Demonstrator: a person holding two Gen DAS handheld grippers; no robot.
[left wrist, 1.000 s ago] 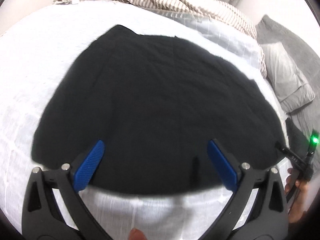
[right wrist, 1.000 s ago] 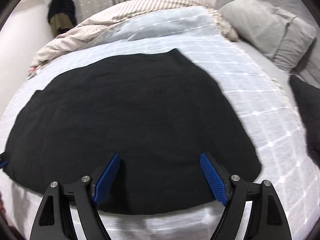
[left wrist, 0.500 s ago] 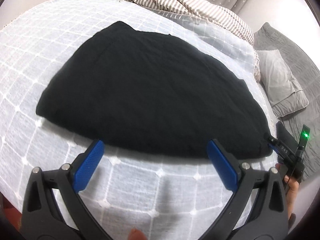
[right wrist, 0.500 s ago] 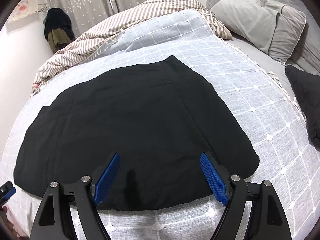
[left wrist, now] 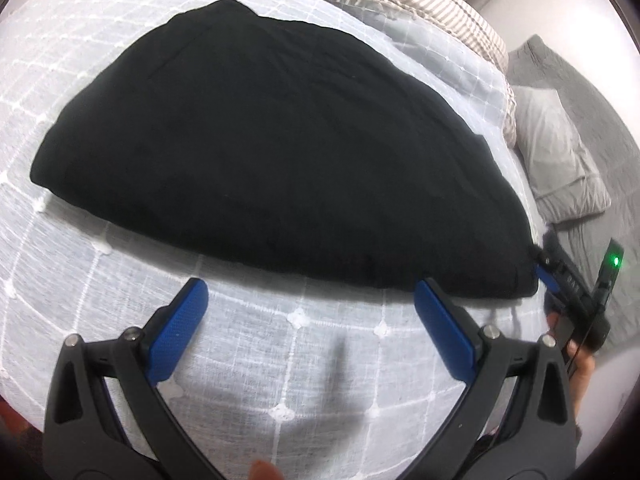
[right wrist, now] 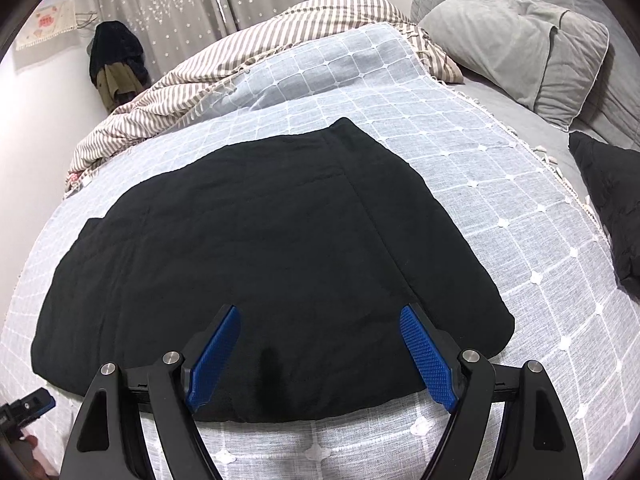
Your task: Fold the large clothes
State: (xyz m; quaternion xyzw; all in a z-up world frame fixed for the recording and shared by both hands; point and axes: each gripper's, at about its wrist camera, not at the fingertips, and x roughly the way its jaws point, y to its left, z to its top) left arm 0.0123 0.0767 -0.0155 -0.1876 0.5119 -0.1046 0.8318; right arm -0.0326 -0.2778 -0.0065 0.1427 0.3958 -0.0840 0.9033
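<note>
A large black garment (left wrist: 272, 148) lies flat and folded on the white grid-patterned bed cover (left wrist: 280, 360). It also shows in the right wrist view (right wrist: 256, 256). My left gripper (left wrist: 310, 312) is open and empty, just short of the garment's near edge, above bare cover. My right gripper (right wrist: 320, 340) is open and empty, its fingers over the garment's near edge. The right gripper's body shows in the left wrist view (left wrist: 576, 292) at the garment's right corner.
A striped blanket (right wrist: 192, 80) is bunched at the far side of the bed. Grey pillows (right wrist: 520, 44) lie at the far right, with a dark cushion (right wrist: 612, 204) below them. Dark clothes (right wrist: 116, 60) hang by the curtain.
Both grippers have drawn back from the garment. The left one has moved from over the cloth to bare cover in front of it. Both stay open.
</note>
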